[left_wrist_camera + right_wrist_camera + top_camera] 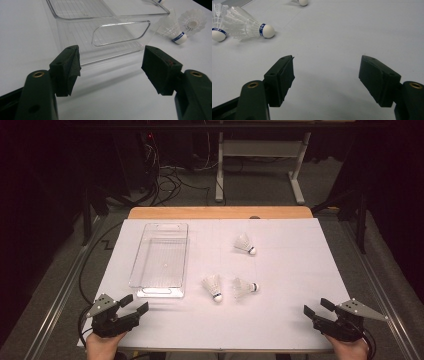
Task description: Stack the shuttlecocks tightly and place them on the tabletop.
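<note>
Idling wide open and empty: left gripper at 7 o'clock, right gripper at 5. Three white feathered shuttlecocks lie mid-table, clear rectangular plastic bin at their 9 o'clock.

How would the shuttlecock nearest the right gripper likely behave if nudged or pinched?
The shuttlecock lies on its side, so a nudge would probably swing it around its rounded cork tip rather than slide it. Its thin white skirt looks light and likely flexes under the fingers; pinching the cork seems safer.
</note>
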Demonstrator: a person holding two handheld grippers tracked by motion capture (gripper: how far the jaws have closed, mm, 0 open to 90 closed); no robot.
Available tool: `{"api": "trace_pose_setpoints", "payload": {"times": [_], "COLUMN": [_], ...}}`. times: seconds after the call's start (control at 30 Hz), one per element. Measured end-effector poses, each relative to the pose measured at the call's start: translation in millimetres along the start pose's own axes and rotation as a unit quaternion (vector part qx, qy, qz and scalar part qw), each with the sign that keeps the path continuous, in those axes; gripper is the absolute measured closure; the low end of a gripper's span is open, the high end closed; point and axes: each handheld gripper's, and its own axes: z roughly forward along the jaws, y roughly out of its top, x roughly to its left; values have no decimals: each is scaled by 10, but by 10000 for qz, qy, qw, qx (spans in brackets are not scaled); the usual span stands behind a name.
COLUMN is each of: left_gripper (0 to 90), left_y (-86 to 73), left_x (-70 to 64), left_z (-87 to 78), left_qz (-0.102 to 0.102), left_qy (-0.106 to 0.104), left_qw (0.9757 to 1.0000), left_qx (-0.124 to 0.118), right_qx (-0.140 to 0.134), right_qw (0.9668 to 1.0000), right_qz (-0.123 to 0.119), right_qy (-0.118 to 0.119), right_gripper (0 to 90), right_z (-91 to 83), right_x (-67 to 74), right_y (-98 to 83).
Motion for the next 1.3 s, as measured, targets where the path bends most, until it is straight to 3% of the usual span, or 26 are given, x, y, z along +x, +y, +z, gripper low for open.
{"api": "trace_pose_setpoints", "payload": {"times": [0.77, 1.3], "left_gripper": [336, 338], "left_y": [98, 165], "left_x": [-95, -178], "left_z": [1, 20], "left_qz": [5, 138], "left_qy": [-98, -159], "left_qw": [9999, 9998], "left_qx": [27, 12], "right_qx": [3, 11], "right_qw": [10000, 10000], "right_qz": [-15, -16], "right_qy": [-3, 7], "right_gripper": [289, 289], "right_z": [0, 2], "right_x": [2, 8], "right_y": [0, 0]}}
